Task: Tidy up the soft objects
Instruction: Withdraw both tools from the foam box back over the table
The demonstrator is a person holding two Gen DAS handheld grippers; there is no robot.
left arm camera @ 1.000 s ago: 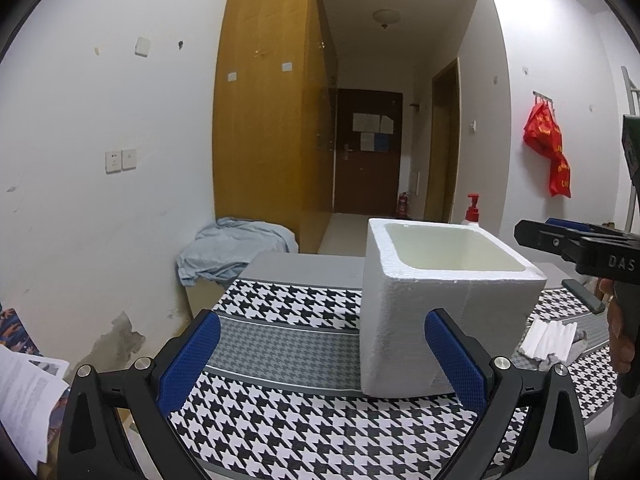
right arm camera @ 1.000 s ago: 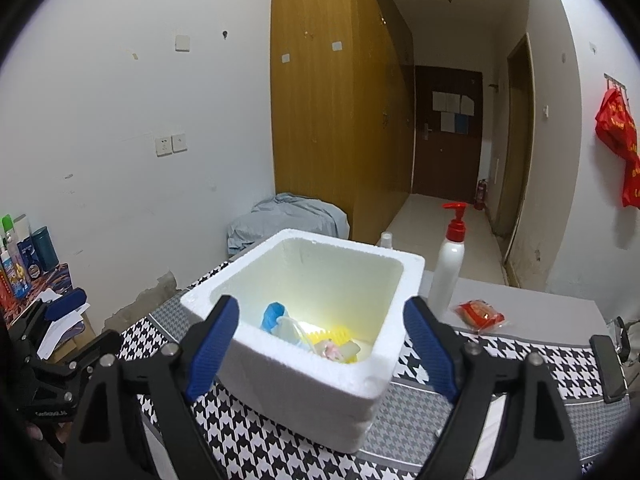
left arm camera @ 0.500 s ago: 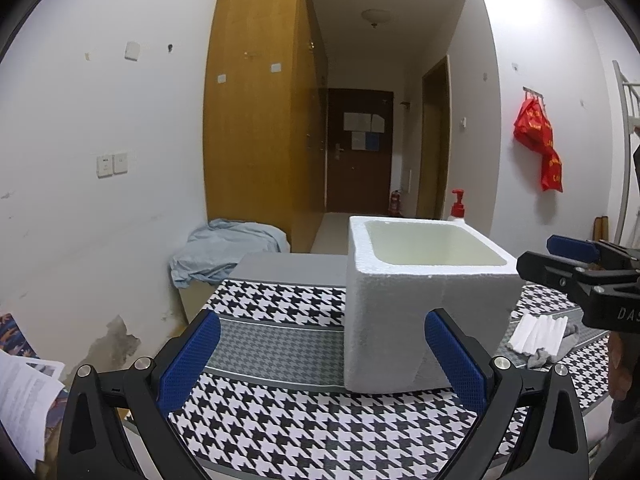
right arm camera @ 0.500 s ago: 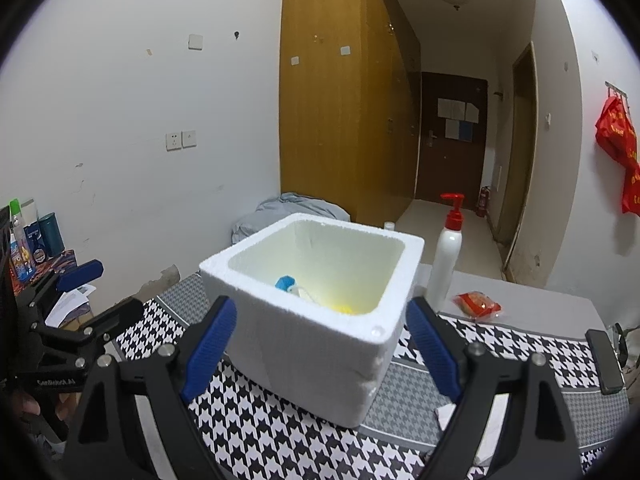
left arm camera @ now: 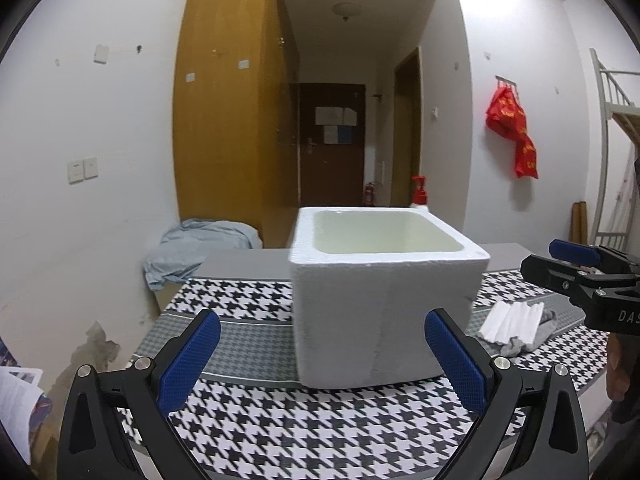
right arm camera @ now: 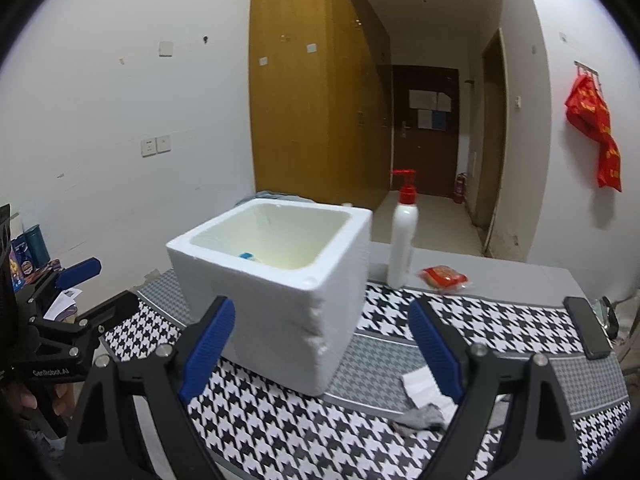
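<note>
left wrist view: the counter (left arm camera: 256, 432) wears a black-and-white houndstooth cloth with grey bands, in a white-walled room with a wooden wardrobe (left arm camera: 236, 120) and a dark door (left arm camera: 332, 140) down the hall. one white foam box (left arm camera: 384, 304) stands on the cloth. the left hand-held gripper (left arm camera: 320, 360) has its blue fingers spread apart, holding nothing. right of the box lie one folded white cloth (left arm camera: 512, 324) and one grey cloth (left arm camera: 540, 330), touching. the right hand-held gripper (left arm camera: 580, 264) shows side-on at the right edge. a blue-grey bundle (left arm camera: 200, 248) lies by the wall.

right wrist view: the right hand-held gripper (right arm camera: 320, 348) is also spread apart and empty. this view shows inside the box (right arm camera: 276, 280), where a blue object (right arm camera: 249, 255) peeks out. it alone shows one full pump bottle (right arm camera: 402, 236), one red packet (right arm camera: 442, 276) and one dark phone (right arm camera: 588, 332). the cloths (right arm camera: 424, 396) lie near the right finger.
</note>
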